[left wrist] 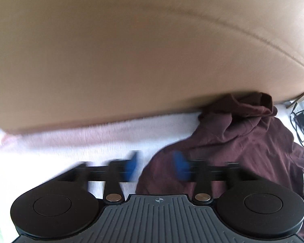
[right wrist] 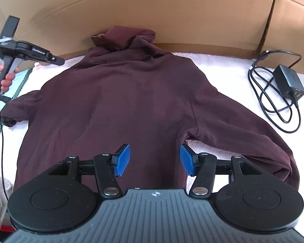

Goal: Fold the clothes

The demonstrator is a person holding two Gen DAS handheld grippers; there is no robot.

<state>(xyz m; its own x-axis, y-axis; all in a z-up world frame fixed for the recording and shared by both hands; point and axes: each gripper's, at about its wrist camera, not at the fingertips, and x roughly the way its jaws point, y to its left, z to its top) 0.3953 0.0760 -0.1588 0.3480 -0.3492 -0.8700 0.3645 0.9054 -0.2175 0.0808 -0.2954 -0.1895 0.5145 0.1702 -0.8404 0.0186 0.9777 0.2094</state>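
Jaws apart, empty, on right gripper [right wrist: 154, 160] and left gripper [left wrist: 155, 165]; maroon hoodie [right wrist: 131, 101] flat; no readable writing.

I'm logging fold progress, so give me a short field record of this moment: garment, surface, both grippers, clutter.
garment: maroon hoodie lying spread flat, unfolded, hood against the cardboard wall
surface: white fleecy cover
left gripper: open, blurred, at the hoodie's edge, gripping nothing
right gripper: open above the lower body of the hoodie
clutter: black charger with cable to the right
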